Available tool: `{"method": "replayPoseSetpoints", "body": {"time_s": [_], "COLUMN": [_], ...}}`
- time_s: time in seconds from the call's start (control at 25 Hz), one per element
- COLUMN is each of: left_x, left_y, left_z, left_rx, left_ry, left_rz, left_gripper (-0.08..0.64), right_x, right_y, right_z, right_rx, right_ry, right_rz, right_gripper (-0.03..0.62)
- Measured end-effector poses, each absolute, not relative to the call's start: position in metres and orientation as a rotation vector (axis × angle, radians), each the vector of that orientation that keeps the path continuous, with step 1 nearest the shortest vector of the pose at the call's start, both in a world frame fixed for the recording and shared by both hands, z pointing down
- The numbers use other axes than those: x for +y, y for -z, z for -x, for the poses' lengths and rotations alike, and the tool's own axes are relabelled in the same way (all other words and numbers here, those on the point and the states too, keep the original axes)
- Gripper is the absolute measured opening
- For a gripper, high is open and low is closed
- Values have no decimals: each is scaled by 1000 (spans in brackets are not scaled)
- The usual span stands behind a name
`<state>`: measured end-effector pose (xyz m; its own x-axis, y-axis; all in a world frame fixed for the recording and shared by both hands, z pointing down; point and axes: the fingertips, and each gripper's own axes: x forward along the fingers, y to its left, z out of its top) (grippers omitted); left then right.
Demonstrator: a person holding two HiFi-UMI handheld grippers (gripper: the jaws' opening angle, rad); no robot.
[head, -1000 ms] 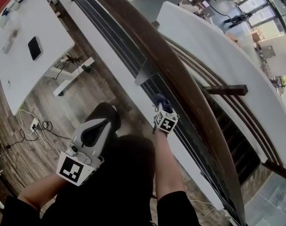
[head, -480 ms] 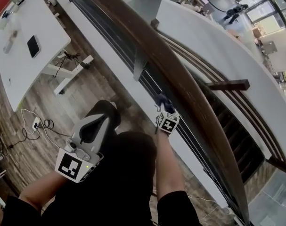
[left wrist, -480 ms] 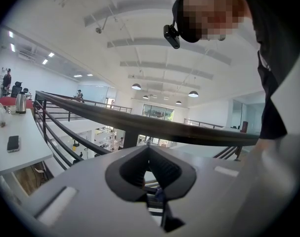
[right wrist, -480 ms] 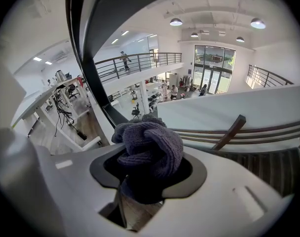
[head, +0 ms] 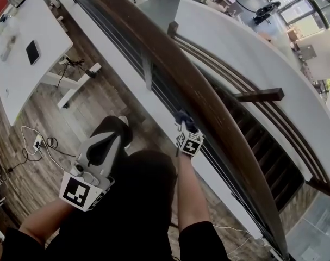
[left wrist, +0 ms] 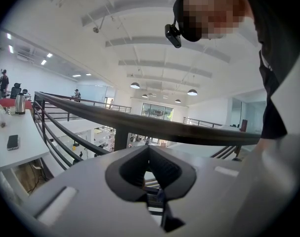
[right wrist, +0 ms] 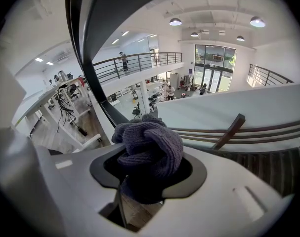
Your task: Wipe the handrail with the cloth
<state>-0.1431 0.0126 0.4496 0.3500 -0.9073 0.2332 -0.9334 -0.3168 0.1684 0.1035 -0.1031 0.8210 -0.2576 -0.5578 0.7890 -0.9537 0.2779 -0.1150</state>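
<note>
**Q:** Where is your cloth (right wrist: 149, 149)?
**A:** Bunched in your right tool (head: 185, 125), whose jaws clamp it, just beside the near edge of the handrail (head: 200, 94); contact cannot be told.
**Q:** How does the handrail run?
**A:** Its long axis slants from far left to near right. Your left tool (left wrist: 149, 154), jaws together on nothing, sits farther from it.

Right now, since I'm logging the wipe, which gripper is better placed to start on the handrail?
Right. The right gripper is shut on the grey cloth, close to the wooden handrail; the left gripper holds nothing and hangs farther back.
</note>
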Motion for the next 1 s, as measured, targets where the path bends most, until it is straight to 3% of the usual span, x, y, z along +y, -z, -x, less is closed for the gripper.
{"method": "replayPoseSetpoints", "body": {"time_s": [1.0], "left_x": [49], "left_y": [-426], "left_z": [88], "left_rx": [-1619], "left_ry": [-198], "left_rz": [-2349], "left_gripper": [0], "right_x": [-68], "right_y": [-818], "right_z": [-156], "right_rx": [-1961], "right_ry": [-776], "right_rz": [-1308], "right_gripper": [181]}}
